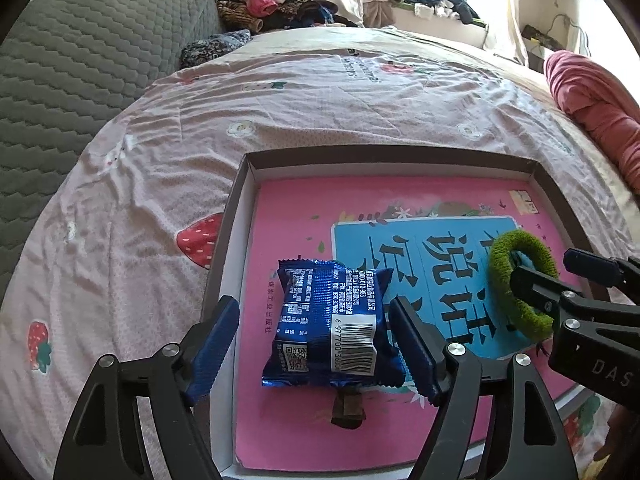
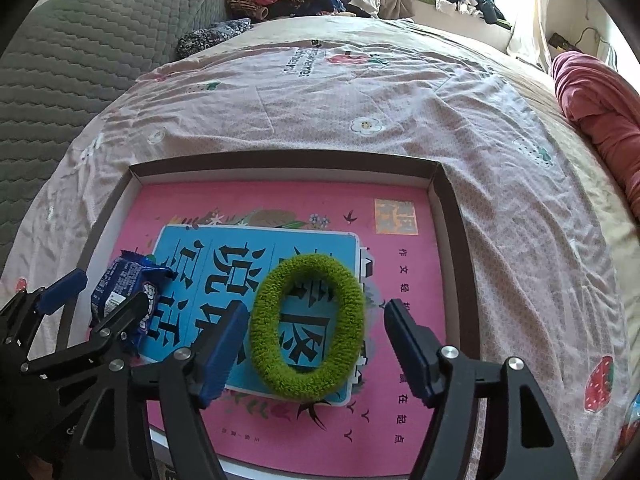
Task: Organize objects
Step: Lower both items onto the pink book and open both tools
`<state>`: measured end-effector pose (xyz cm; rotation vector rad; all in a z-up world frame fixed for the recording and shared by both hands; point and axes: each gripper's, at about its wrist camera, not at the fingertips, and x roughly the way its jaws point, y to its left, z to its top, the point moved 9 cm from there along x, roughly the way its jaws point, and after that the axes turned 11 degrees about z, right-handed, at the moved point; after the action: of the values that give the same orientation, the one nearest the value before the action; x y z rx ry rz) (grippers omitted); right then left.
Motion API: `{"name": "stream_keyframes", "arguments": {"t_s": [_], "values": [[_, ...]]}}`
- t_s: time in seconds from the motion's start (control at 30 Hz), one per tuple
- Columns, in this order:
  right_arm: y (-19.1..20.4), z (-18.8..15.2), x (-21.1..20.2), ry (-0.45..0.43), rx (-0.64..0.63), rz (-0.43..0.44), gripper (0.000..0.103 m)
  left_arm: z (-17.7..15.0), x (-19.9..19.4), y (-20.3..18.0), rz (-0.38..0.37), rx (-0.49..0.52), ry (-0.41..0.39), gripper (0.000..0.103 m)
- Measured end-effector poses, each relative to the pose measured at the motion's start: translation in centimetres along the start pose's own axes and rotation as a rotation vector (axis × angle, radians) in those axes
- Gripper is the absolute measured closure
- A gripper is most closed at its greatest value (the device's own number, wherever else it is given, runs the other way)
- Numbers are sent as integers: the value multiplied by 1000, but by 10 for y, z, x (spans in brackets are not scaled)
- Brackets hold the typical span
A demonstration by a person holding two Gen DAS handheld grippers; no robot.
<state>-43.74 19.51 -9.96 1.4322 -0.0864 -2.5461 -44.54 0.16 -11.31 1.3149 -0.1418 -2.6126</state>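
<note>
- Lying on a bed [image 1: 320, 92] covered by a pale pink sheet with strawberry and flower prints, a shallow cardboard box [image 1: 240, 184] with brown walls holds a pink book [image 1: 288, 216] flat on its floor; the book bears a blue panel with large dark characters.
- Far left, a grey quilted cushion [image 1: 80, 60] rises beside the bed, with a heap of clothes [image 1: 264, 0] behind it near the window.
- On the left part of the book rests a blue snack packet [image 1: 332, 320], barcode side up.
- The left gripper [image 1: 316, 344] points down at the packet with its blue-padded fingers [image 1: 212, 344] spread wide, one on each side of the packet; a clear gap shows at the left pad, while the right pad stands just beside the packet's edge, so nothing is gripped.
- Right of the packet, a fuzzy green hair tie [image 2: 308, 328] lies flat on the blue panel as an open oval.
- The right gripper [image 2: 316, 348] straddles it, fingers [image 2: 412, 352] parted; the left pad is just beside the ring's rim, the right one apart from it.
- Far right, a red blanket [image 2: 600, 112] is bunched at the bed's edge.
</note>
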Motion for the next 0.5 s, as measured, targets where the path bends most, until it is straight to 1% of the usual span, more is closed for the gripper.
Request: {"name": "stream_keyframes", "arguments": {"t_s": [0.2, 0.33, 0.5], "values": [[1, -2, -13, -15, 10, 0, 31, -2, -12, 4, 3, 5, 5, 23], [4, -3, -30, -32, 6, -2, 24, -5, -22, 8, 11, 9, 15, 23], [10, -4, -54, -52, 5, 11, 17, -5, -44, 16, 0, -5, 5, 21]]}}
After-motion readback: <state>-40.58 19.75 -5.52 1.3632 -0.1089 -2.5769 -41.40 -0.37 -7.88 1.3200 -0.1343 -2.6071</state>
